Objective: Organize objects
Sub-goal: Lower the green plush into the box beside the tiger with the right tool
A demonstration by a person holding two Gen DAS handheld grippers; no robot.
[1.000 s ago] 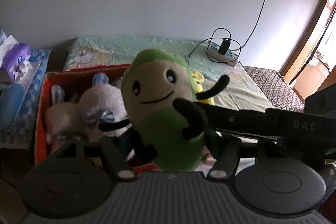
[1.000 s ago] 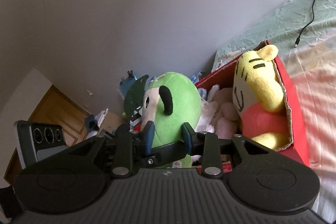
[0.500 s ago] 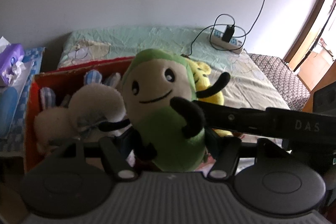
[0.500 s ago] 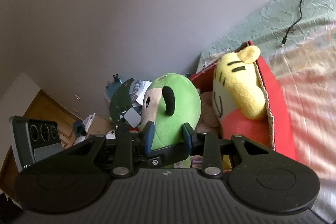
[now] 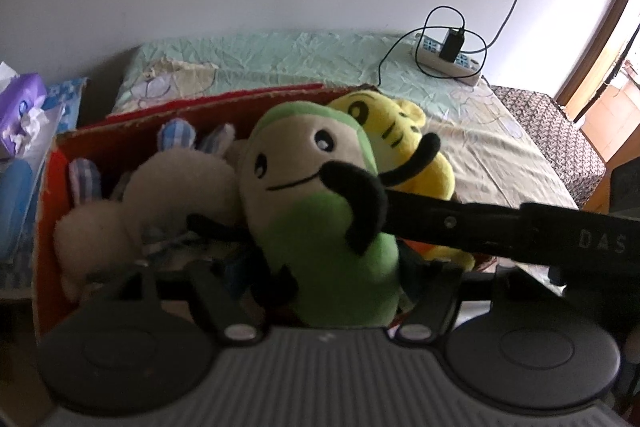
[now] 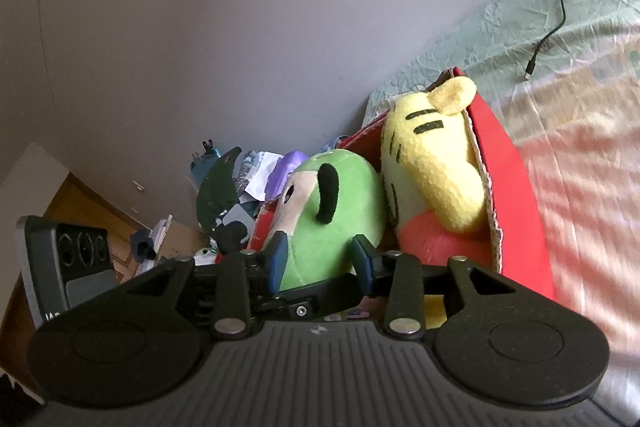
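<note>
A green and cream plush toy (image 5: pixel 316 227) with black arms stands upright in the red cardboard box (image 5: pixel 46 227), between a white plush (image 5: pixel 172 187) and a yellow tiger plush (image 5: pixel 400 131). My left gripper (image 5: pixel 322 261) has its lower body between the pads, which still touch it while the jaws are opening. From the side, my right gripper (image 6: pixel 320 259) flanks the same green plush (image 6: pixel 336 211); its blue pads rest on both flanks and its jaws are opening too. The right gripper's black finger (image 5: pixel 480 227) crosses the left wrist view behind the toy's arm.
The red box (image 6: pixel 516 187) sits on a bed with a pale green sheet (image 5: pixel 280 55), close to the wall. A power strip (image 5: pixel 444 59) with a charger and cables lies at the bed's far right. A purple tissue pack (image 5: pixel 22 103) and clutter lie left of the box.
Both grippers sank with the green plush, which now sits lower in the box against the yellow tiger. The fingers of both grippers stand slightly wider apart than before.
</note>
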